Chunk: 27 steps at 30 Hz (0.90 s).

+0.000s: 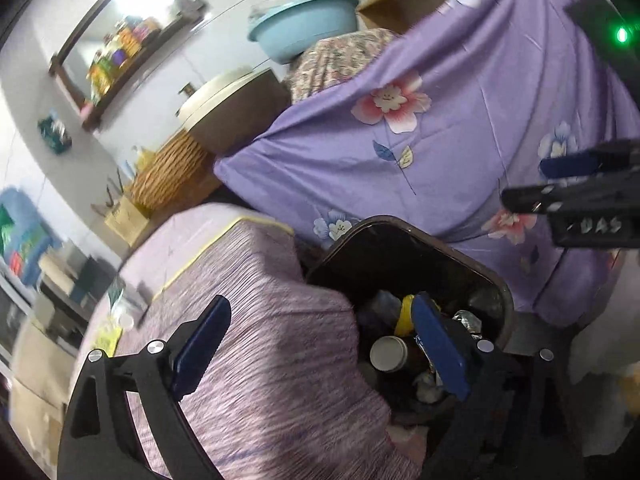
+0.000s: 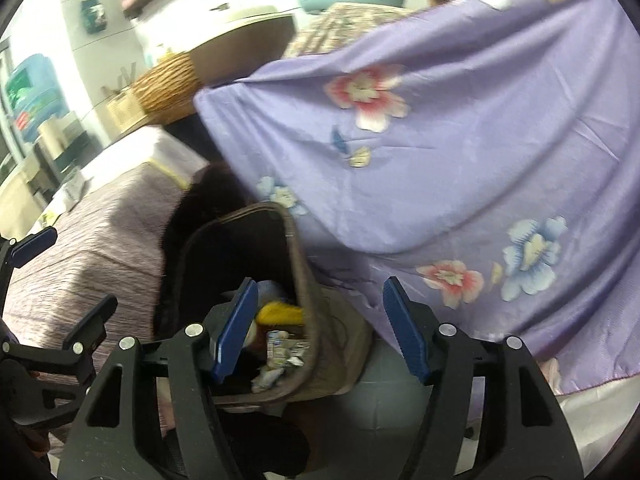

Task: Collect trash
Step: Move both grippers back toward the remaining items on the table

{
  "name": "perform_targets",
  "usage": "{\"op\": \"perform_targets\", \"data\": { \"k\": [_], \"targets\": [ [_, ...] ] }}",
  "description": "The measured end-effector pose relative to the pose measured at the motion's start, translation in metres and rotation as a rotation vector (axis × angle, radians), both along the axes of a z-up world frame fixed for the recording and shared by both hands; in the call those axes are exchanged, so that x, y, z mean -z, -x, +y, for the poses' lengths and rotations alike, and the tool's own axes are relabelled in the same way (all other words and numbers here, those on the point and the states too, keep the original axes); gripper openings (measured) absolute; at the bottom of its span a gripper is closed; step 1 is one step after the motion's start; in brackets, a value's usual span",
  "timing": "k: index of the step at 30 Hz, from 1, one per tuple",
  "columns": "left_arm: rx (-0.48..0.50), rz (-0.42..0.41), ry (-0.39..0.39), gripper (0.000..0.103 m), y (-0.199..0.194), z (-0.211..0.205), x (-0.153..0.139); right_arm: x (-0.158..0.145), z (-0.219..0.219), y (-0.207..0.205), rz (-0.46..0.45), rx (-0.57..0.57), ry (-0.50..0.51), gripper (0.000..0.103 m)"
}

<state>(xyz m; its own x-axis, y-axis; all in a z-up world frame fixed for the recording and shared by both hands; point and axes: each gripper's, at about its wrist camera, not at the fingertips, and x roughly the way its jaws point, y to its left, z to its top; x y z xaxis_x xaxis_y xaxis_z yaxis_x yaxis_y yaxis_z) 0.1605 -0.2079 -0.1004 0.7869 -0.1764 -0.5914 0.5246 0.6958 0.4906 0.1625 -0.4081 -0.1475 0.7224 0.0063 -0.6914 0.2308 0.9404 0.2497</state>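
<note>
Both the left gripper (image 1: pixel 320 344) and right gripper (image 2: pixel 320 328) hang spread and empty above the bin (image 2: pixel 296 264). Its trash (image 2: pixel 280 354) (crumpled wrappers, a can) looks light and crushable; pinch wrappers at a fold.

Bin contents partly hidden
The left gripper (image 1: pixel 320 344) finger covers some trash in the bin (image 1: pixel 472 264); shelf items (image 1: pixel 120 48) are blurred.

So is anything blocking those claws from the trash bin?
Nothing visible does. Both claws are open and empty above the trash bin, whose mouth is uncovered, with rubbish inside. The purple floral sheet hangs beside the bin, not over it.
</note>
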Motion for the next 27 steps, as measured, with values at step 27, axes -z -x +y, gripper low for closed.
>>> {"op": "perform_targets", "data": {
  "k": [27],
  "targets": [
    [-0.569, 0.118, 0.352, 0.097, -0.064, 0.289, -0.059, -0.080, 0.252, -0.148, -0.012, -0.652, -0.044, 0.072]
  ]
}}
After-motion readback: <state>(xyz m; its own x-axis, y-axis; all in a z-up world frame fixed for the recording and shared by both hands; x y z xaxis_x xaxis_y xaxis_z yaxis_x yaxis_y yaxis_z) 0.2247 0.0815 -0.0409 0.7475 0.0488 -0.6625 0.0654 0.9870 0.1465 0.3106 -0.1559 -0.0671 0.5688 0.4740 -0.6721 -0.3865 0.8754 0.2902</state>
